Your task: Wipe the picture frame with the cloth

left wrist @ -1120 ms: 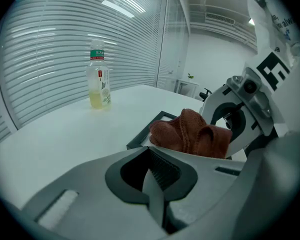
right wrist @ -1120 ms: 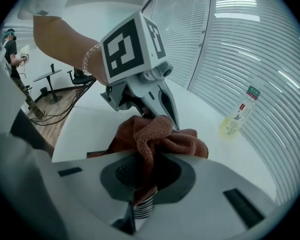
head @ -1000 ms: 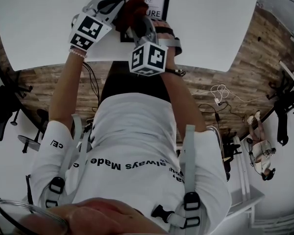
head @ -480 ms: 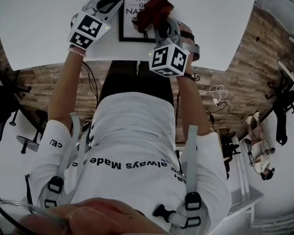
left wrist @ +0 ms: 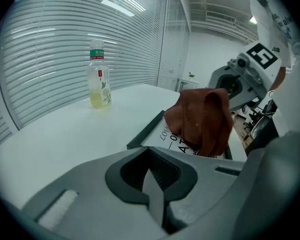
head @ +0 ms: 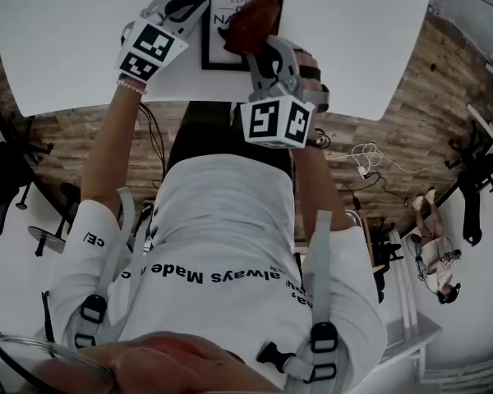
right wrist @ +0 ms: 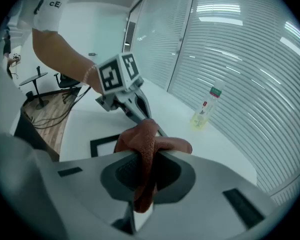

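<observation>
Head view: pinching the reddish-brown cloth [head: 251,19] in right gripper [head: 259,43], pressing it on the picture frame [head: 220,49] flat on white table [head: 353,39]. Holding left gripper [head: 189,8], jaws together and empty, just beside frame's left edge.

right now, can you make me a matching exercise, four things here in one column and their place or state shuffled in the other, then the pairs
Things:
1. cloth
2. picture frame
3. bottle
4. left gripper

Place or state:
A. upright on the table, apart from the rest
B. jaws together, nothing between them
C. clamped in the right gripper
D. flat on the table, partly covered

Pairs: 1-C, 2-D, 3-A, 4-B
</observation>
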Demonstrator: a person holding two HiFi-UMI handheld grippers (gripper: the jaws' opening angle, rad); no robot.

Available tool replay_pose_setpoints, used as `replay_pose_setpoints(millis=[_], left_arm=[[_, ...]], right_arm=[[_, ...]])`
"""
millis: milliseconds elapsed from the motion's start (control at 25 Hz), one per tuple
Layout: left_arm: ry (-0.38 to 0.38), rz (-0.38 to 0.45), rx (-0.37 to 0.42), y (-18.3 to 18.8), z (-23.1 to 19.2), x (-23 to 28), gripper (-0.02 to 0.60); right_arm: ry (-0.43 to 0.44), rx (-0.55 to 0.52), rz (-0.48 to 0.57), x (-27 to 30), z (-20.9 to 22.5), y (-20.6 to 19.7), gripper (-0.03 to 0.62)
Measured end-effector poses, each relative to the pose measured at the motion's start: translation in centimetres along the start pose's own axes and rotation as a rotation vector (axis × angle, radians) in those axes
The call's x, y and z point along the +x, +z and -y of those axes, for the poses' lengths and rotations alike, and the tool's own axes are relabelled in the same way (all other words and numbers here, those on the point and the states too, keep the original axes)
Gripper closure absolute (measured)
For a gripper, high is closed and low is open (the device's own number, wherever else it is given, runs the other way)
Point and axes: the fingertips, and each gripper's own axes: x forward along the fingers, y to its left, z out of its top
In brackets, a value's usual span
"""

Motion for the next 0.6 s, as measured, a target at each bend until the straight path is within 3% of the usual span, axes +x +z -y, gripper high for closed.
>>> replay_pose_setpoints(millis=[240, 440, 600], left_arm=[[-0.001, -0.003, 0.005, 0.0, -0.1, -0.1, 0.578], [-0.001, -0.006, 0.006, -0.1, -0.2, -0.1, 0.578], [0.002, -0.003, 0.006, 0.0, -0.2, -0.1, 0.578]], right_arm=[[0.117, -0.043, 0.097, 0.5, -6.0, 5.1, 0.579], [0.198, -0.173, -0.007, 5.1, -10.4, 2.4, 0.579], [0.191, -0.171, -0.004, 5.7, -10.2, 2.1, 0.579]])
